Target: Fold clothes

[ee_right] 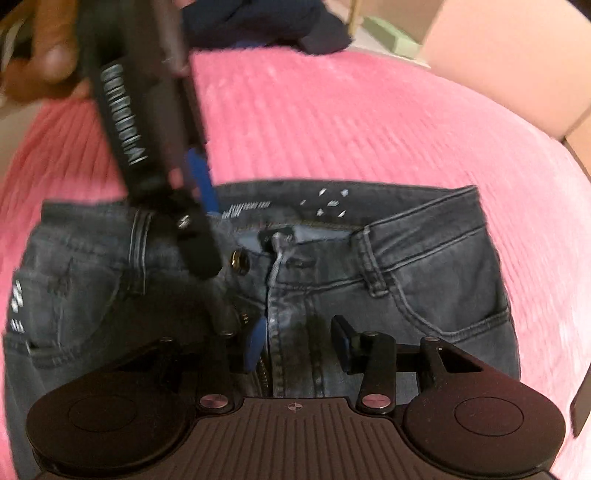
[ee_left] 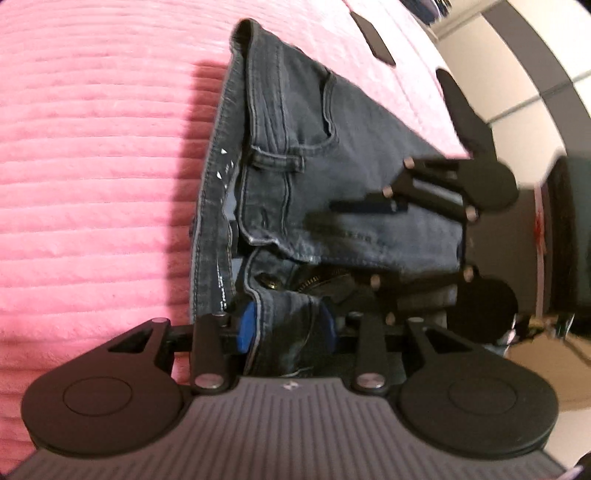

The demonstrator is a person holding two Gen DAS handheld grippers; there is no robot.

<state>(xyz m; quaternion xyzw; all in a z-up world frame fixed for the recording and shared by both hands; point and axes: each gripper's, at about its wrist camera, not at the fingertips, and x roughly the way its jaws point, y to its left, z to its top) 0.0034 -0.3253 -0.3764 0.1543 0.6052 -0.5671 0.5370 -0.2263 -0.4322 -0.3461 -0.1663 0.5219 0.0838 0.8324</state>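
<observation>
Dark grey jeans (ee_left: 332, 166) lie on a pink blanket, waistband unbuttoned and fly open. My left gripper (ee_left: 287, 326) is shut on a bunched fold of the waistband beside the button; denim fills the gap between its blue pads (ee_left: 245, 326). In the right wrist view the left gripper (ee_right: 207, 229) reaches down from the upper left onto the jeans (ee_right: 424, 280), held by a person's hand (ee_right: 48, 55). My right gripper (ee_right: 301, 343) stands over the fly, jaws apart, with flat denim between the pads (ee_right: 258, 343) and not pinched. From the left wrist the right gripper (ee_left: 354, 245) comes in from the right.
The pink ribbed blanket (ee_left: 92, 166) covers the whole surface around the jeans. A heap of dark clothes (ee_right: 258, 22) lies at its far edge, with a cardboard box (ee_right: 498, 55) beyond. Small black pieces (ee_left: 373, 37) rest on the blanket near its edge.
</observation>
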